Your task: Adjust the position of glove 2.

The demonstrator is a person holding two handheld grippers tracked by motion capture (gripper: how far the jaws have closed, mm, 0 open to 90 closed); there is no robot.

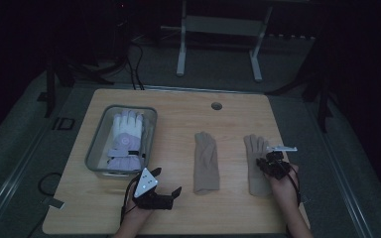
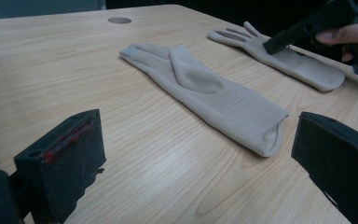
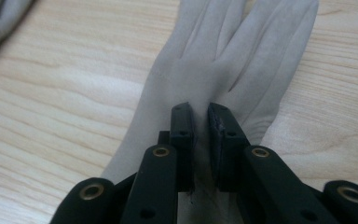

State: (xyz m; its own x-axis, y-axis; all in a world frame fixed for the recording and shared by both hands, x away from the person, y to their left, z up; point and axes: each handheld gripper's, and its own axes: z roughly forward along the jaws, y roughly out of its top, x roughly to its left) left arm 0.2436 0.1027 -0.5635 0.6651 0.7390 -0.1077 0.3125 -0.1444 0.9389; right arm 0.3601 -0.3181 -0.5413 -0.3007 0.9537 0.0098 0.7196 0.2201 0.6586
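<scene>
Two beige gloves lie flat on the wooden table (image 1: 178, 119). My right gripper (image 1: 265, 161) is pressed down on the palm of the right glove (image 1: 254, 147), its jaws nearly together and pinching a fold of the fabric. In the right gripper view the right gripper (image 3: 200, 112) holds the right glove (image 3: 242, 46) just below the fingers. The middle glove (image 1: 206, 159) lies untouched, cuff toward me. My left gripper (image 1: 167, 182) rests near the front edge, open with nothing between its jaws. The left gripper (image 2: 200, 163) faces the middle glove (image 2: 205, 88), with the right glove (image 2: 303, 65) and the right gripper (image 2: 272, 44) beyond.
A grey bin (image 1: 96, 144) at the left holds a pair of white and lavender gloves (image 1: 125, 135). A round cable hole (image 1: 217, 106) is in the table's far side. Table legs and cables stand on the dark floor beyond.
</scene>
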